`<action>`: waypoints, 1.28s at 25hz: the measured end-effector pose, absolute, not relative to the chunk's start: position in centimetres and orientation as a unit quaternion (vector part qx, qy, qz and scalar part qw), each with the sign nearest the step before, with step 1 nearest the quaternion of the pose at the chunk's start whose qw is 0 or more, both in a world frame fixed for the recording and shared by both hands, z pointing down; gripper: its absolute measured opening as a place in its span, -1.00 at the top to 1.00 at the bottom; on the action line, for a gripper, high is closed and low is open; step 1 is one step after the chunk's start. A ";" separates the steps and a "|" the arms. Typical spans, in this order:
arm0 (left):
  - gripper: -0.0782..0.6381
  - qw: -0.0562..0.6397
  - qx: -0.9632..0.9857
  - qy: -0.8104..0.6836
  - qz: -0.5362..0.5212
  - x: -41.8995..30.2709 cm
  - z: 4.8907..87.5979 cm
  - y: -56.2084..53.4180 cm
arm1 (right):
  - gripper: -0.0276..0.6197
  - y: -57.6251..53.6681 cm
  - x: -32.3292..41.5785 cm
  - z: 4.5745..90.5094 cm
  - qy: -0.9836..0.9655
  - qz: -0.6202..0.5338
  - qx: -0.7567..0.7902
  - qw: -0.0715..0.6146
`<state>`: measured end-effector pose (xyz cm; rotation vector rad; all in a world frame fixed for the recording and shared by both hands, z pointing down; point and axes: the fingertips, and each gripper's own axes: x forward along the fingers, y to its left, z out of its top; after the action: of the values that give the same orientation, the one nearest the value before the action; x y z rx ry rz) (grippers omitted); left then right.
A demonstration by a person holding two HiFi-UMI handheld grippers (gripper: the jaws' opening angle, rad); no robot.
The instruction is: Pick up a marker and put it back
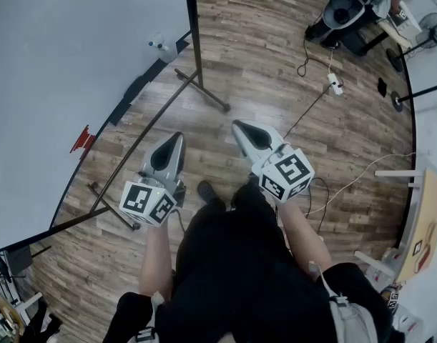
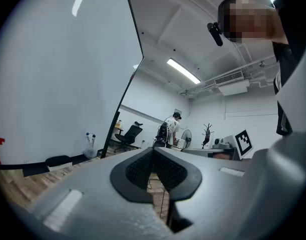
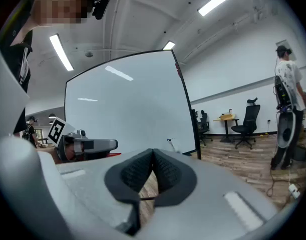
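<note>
The person (image 1: 232, 277) is holding the left gripper (image 1: 175, 138) and right gripper (image 1: 239, 126), both closed and empty.
Head view: the markers (image 1: 158, 45) are standing at the whiteboard (image 1: 75, 56) edge, well apart from both. Left gripper view: jaws are touching, markers (image 2: 90, 143) are showing at left. Right gripper view: jaws are touching on nothing.

Your left tongs (image 1: 177, 137) and right tongs (image 1: 237, 125) wear smooth, matt grey plastic shells, and their black pads (image 2: 137, 170) look dimpled and rubbery. The floor (image 1: 275, 70) under you is wood-grain planking with a low sheen. The whiteboard (image 1: 75, 56) is smooth and glossy enough to carry streaks of light, its frame (image 1: 192, 20) looks like matt black metal, and your clothes (image 1: 232, 263) are dull black cloth.
</note>
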<state>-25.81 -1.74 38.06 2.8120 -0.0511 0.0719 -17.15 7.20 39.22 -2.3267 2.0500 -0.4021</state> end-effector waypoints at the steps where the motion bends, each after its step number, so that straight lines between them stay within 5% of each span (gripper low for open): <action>1: 0.75 0.160 0.987 -0.017 0.023 -25.6 38.1 -1.6 | 0.91 7.4 -17.1 39.1 0.656 -0.127 -0.744 0.006; 14: 0.75 0.139 0.990 -0.024 0.015 -26.1 37.2 -1.2 | 0.91 7.2 -18.1 38.3 0.670 -0.113 -0.733 -0.020; 32: 0.75 0.146 0.987 -0.051 0.032 -24.0 38.8 -0.9 | 0.91 5.9 -16.9 38.2 0.699 -0.136 -0.702 0.031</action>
<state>-23.97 -0.91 38.80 2.8422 -0.1467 0.0931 -16.86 5.89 38.16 -2.1617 2.1535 -0.4188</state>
